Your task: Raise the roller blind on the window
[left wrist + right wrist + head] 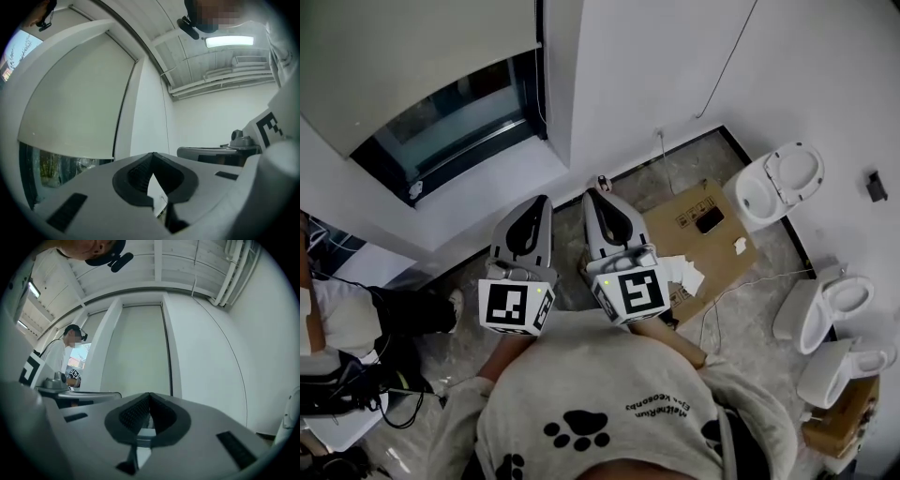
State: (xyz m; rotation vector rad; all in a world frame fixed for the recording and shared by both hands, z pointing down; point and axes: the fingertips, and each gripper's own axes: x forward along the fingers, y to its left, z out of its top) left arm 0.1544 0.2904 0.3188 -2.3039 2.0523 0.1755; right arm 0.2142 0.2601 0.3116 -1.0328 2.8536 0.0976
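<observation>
The cream roller blind (412, 56) covers the upper part of the window and leaves a strip of glass (459, 122) bare below its bottom edge. It also fills the left of the left gripper view, blind (75, 98), with a thin dark cord line (123, 108) along its right side. In the right gripper view the blind (136, 348) hangs straight ahead. My left gripper (542, 201) and right gripper (592, 194) sit side by side below the sill, pointing at the wall. The left gripper (151, 154) and the right gripper (149, 394) are shut with nothing between their pads, clear of blind and cord.
A white sill (487, 187) runs under the window. A flat cardboard box (703, 234) lies on the floor at right, with several white toilets (778, 183) along the wall. A seated person (356, 319) is at the left. A thin cable (727, 56) runs down the wall.
</observation>
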